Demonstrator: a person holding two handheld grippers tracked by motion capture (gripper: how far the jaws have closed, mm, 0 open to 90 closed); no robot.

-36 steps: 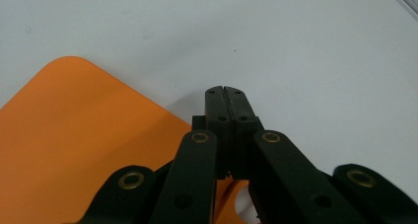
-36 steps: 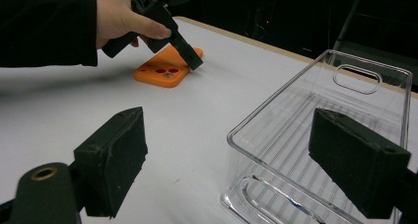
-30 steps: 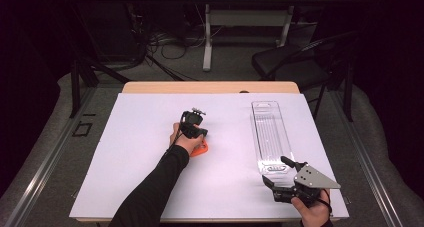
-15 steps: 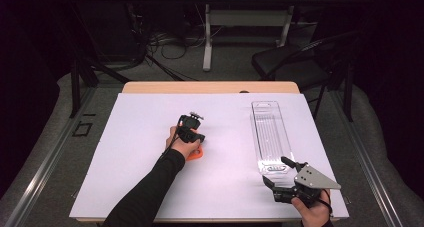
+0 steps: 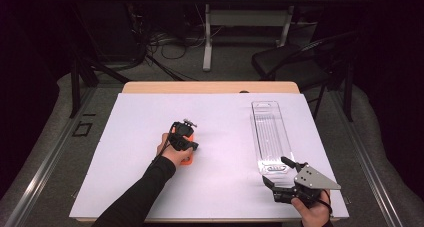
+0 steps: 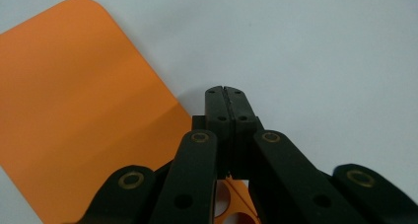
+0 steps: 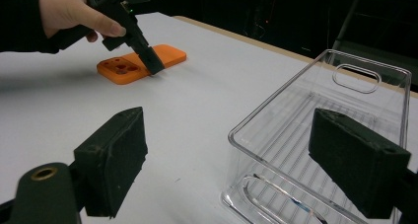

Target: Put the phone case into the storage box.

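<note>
White worktop (image 5: 125, 137): left fingers (image 6: 227, 98) pressed together beside thin, stiff, slippery orange case (image 6: 74, 110), best gripped by edges; right fingers (image 7: 352, 152) wide.

We can read no text, brand or number anywhere. The clear bin (image 5: 270, 137) carries a small label near its closer end, but it is too blurred for us to read.

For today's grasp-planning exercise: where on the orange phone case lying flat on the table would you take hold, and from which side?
Take the orange phone case across its narrow width, on the two long edges near the middle, coming straight down from above. It lies flat on the white table, so only its thin rims offer purchase. The shut left claw touches its long edge, so that claw would have to open first.
</note>
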